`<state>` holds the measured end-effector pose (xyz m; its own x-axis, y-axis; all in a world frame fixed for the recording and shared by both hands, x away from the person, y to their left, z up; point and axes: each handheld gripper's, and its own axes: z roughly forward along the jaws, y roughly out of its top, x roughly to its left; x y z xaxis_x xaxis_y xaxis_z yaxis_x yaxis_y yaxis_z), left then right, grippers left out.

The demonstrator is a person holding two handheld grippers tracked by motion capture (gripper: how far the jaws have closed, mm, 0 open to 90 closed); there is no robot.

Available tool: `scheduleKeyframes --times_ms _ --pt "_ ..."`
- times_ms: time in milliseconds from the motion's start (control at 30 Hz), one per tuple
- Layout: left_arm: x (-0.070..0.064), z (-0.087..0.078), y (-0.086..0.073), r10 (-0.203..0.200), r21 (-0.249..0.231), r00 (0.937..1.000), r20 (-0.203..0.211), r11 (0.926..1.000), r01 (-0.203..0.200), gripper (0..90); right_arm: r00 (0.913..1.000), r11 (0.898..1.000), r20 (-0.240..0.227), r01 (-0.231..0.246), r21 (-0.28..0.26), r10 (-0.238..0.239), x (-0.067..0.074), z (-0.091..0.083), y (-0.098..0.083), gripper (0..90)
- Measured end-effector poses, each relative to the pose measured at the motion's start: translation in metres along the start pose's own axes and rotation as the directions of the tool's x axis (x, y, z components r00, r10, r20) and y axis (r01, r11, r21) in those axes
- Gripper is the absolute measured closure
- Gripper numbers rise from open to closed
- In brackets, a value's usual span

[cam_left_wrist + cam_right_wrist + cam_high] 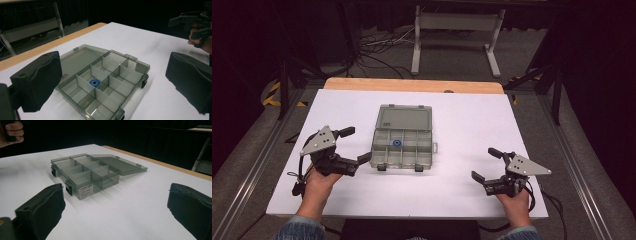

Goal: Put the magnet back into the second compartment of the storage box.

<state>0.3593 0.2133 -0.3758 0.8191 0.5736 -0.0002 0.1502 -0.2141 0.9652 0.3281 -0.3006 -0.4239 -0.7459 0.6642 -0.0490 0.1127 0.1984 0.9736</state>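
The open box (404,136) lies on the worktop (472,125) just beside the left gripper (352,146), well apart from the right gripper (486,163); both jaws gape, empty.

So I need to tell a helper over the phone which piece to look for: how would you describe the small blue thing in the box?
On the white table lies a smoky clear compartment box with its lid folded open and flat. In its middle row of compartments, just left of centre, lies a small blue ring with a dark centre. It is the only coloured item; the other compartments look empty.
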Motion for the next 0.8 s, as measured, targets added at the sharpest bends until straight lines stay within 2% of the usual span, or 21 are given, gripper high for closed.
scheduleKeyframes --times_ms 100,133,300,433,533,633,667,800 --pt "0.000 -0.003 -0.005 -0.007 -0.019 1.0000 -0.002 0.9998 0.007 1.4 1.0000 1.000 0.003 0.007 -0.004 -0.007 0.000 -0.001 0.000 1.2" --pt "0.000 -0.005 -0.011 -0.017 -0.041 0.9999 0.000 0.9990 0.017 1.4 0.9999 1.000 0.002 0.010 -0.006 -0.010 0.000 -0.001 0.000 1.0" --pt "-0.002 -0.007 -0.029 -0.025 -0.080 0.9996 0.016 0.9964 0.026 1.5 0.9999 1.000 -0.002 0.011 -0.019 -0.011 0.000 -0.002 0.001 0.3" --pt "-0.003 -0.007 -0.039 -0.001 -0.109 1.0000 0.008 0.9940 0.002 1.5 0.9997 0.999 0.003 0.023 -0.025 -0.023 0.001 -0.002 0.001 0.0" --pt "-0.003 -0.005 -0.049 0.031 -0.090 0.9995 -0.008 0.9955 -0.032 1.7 0.9995 0.999 -0.010 0.028 -0.040 -0.028 0.001 -0.003 0.001 0.0" --pt "-0.003 -0.003 -0.058 0.024 -0.072 0.9996 -0.012 0.9971 -0.025 1.7 0.9982 0.996 -0.013 0.057 -0.061 -0.058 0.003 -0.002 0.001 0.0" --pt "-0.003 -0.003 -0.061 0.011 -0.077 0.9999 -0.008 0.9970 -0.011 1.6 0.9981 0.996 -0.013 0.059 -0.060 -0.060 0.003 -0.002 0.001 0.0" --pt "-0.002 -0.004 -0.069 0.001 -0.133 0.9999 -0.010 0.9912 -0.003 1.6 0.9984 0.997 -0.012 0.054 -0.055 -0.055 0.002 -0.001 0.000 0.0"
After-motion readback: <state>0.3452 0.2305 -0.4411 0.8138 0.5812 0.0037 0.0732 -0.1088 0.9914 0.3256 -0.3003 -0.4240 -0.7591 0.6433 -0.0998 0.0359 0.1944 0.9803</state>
